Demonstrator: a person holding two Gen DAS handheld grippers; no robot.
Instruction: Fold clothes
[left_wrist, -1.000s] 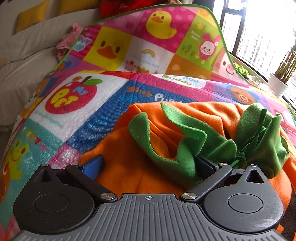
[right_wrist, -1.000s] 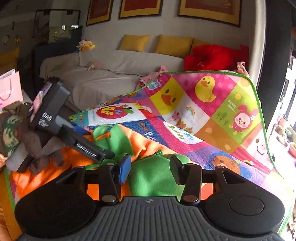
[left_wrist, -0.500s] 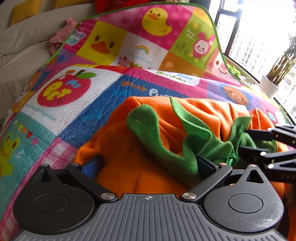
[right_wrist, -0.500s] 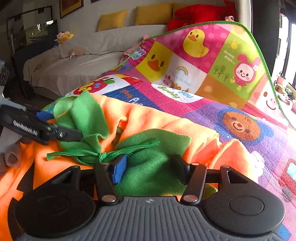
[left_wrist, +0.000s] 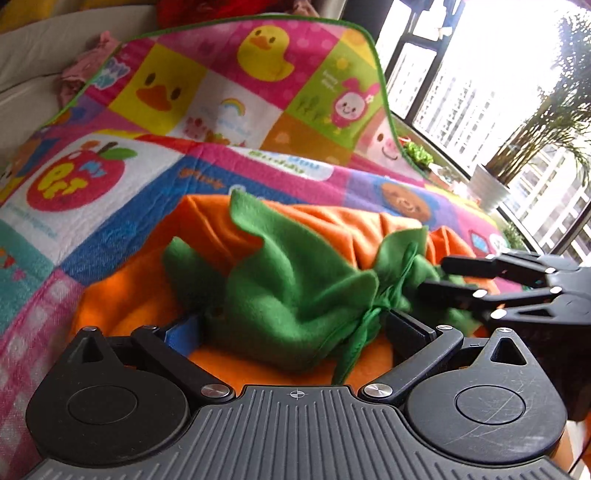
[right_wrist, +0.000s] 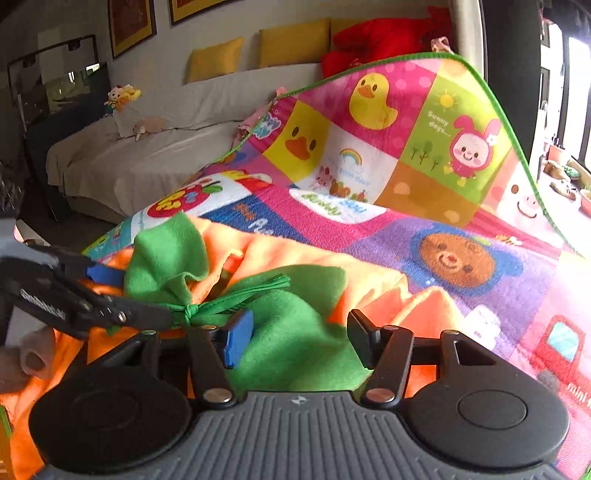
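At the lower centre of both wrist views, the orange and green fleece garment (left_wrist: 306, 284) lies bunched on the cartoon-print play mat (left_wrist: 229, 110). In the left wrist view, the left gripper (left_wrist: 295, 328) has its jaws spread wide, green fleece heaped between them. To its right, the right gripper (right_wrist: 299, 339) likewise stands spread apart astride green fabric, beside the knotted green drawstring (right_wrist: 229, 302).

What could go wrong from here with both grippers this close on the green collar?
1. The tied green drawstring lies beside the right gripper and could snag on a finger.
2. The left gripper straddles bunched green collar; closing may grab uneven layers.
3. The grippers are close together and could collide.
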